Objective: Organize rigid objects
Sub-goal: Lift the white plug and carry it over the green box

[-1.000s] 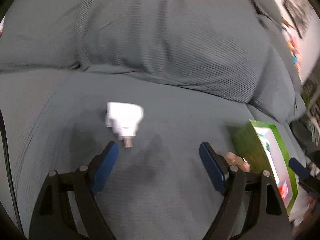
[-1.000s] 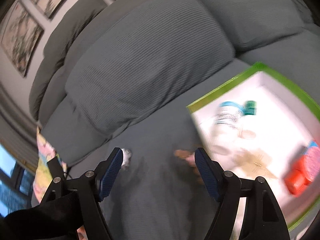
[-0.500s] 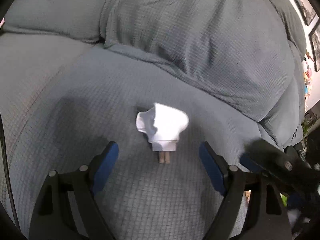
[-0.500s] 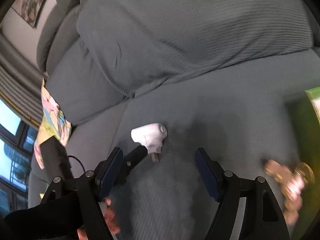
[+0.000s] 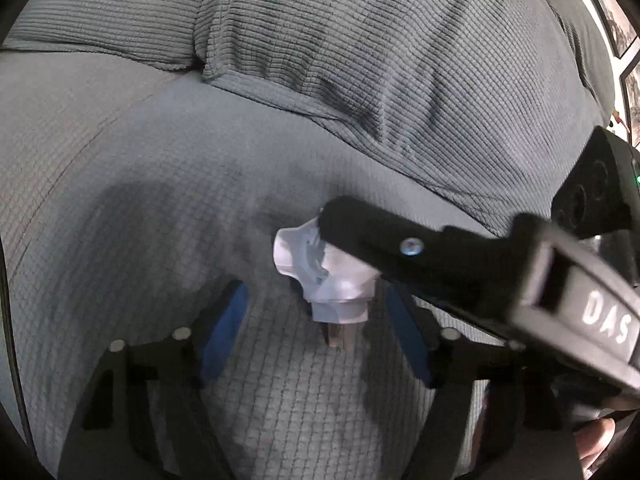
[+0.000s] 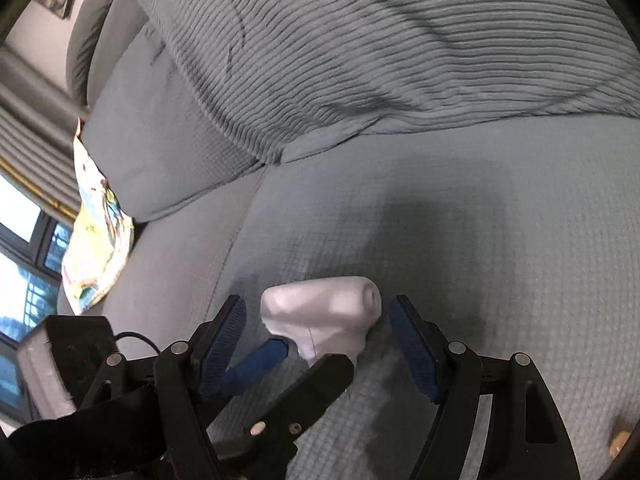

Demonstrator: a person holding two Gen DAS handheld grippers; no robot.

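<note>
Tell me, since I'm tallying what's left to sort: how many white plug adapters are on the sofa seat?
1. The white plug adapter lies on the grey seat cushion, between both grippers' fingers, prongs toward the left camera. Others may be hidden outside these views.

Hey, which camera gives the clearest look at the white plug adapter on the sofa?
The right wrist view: the white plug adapter lies mostly unobstructed there, with only its lower end covered. In the left wrist view the right gripper's finger crosses its top, though its metal prongs show.
</note>
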